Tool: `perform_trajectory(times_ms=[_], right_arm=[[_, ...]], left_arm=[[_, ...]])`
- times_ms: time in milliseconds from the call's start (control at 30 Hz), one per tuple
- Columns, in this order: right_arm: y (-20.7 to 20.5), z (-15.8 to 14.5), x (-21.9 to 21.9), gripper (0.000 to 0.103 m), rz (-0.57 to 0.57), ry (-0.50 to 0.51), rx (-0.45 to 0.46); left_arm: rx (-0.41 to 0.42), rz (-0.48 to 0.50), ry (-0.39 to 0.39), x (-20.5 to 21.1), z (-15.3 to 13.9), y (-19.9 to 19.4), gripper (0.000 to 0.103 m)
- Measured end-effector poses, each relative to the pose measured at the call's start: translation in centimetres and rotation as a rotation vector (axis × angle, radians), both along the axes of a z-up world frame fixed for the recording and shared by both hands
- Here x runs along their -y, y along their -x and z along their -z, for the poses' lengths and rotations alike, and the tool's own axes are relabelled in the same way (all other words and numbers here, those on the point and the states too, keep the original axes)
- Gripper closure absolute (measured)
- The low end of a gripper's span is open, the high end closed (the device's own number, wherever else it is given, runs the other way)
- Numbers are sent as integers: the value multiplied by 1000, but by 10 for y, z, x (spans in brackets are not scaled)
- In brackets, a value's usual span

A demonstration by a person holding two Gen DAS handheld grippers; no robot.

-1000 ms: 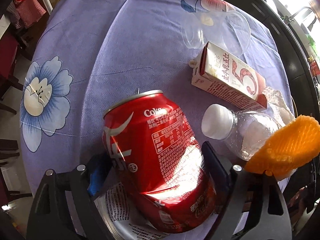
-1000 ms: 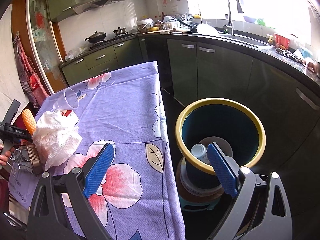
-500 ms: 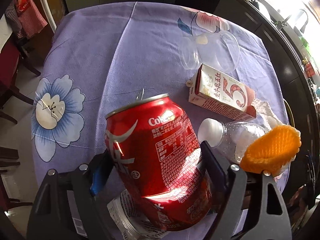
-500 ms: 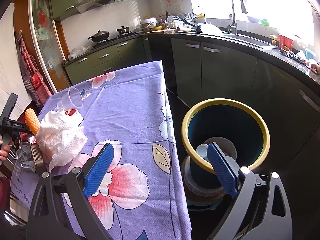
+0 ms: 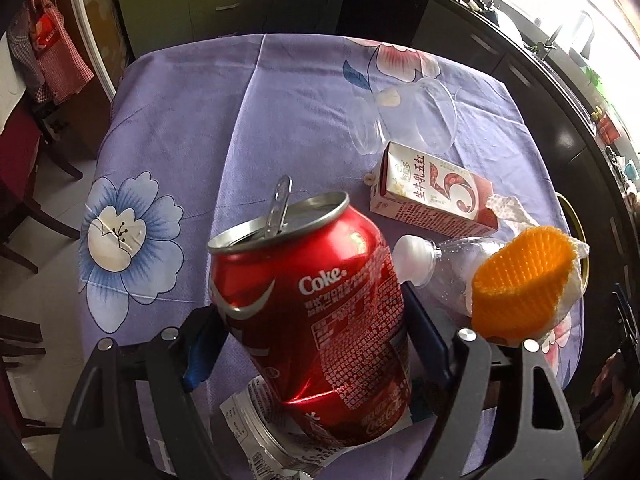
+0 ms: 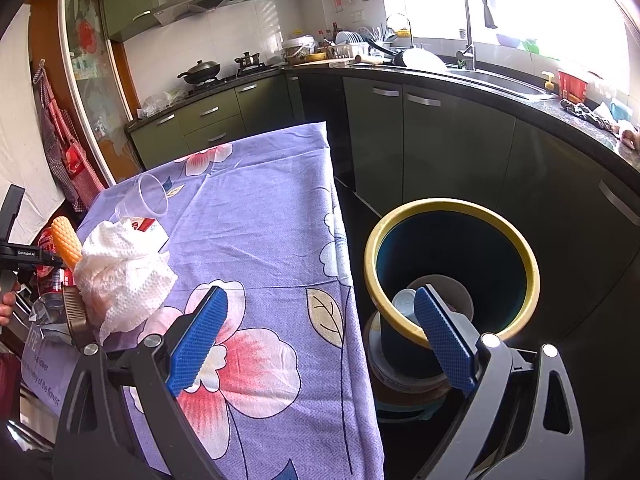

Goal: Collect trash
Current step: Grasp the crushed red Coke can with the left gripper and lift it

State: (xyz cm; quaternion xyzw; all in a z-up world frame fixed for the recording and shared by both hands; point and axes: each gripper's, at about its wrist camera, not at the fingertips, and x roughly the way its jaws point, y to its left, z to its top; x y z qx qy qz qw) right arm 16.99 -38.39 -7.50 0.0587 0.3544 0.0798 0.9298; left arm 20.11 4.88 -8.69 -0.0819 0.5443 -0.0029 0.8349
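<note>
My left gripper (image 5: 308, 328) is shut on a dented red Coke can (image 5: 312, 312) and holds it tilted above the purple flowered tablecloth (image 5: 192, 120). On the cloth lie a milk carton (image 5: 434, 196), a clear plastic cup (image 5: 404, 118) on its side, a clear bottle (image 5: 436, 268) with a white cap, an orange foam net (image 5: 520, 284) and crumpled white paper (image 6: 124, 272). My right gripper (image 6: 320, 340) is open and empty over the table's right edge, beside a yellow-rimmed blue trash bin (image 6: 452, 276) with some trash inside.
A flattened labelled wrapper (image 5: 256, 428) lies under the can. Green kitchen cabinets (image 6: 440, 144) and a dark counter with a sink (image 6: 492, 80) run behind the bin. Dark chairs (image 5: 20, 184) stand left of the table.
My left gripper has lifted the Coke can off the cloth and tipped it more upright, with the view pulling back. My right gripper has barely moved.
</note>
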Motion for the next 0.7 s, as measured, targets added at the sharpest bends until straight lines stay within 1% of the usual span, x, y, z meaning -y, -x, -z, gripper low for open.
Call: perform_trajectory(times_ms=[67,200,333,467,700], right_arm=[[0,-1,0,10,-2,1,0],[0,-1,-1,10,-5,4,0],[0,-2,-3,10,-11,6,3],[1,-5,-4,10,-20,10,7],[4,-9,-3,10,-16,15,17]], left_arm=[[14,0,1,0,-4,1,27],[63,4,-29,-1,-20,8,27],[100,5,-41,-3,-34,12,27],[140,9,-73,-1,-48,13,27],[198,40,-85,6,-75,17,27]])
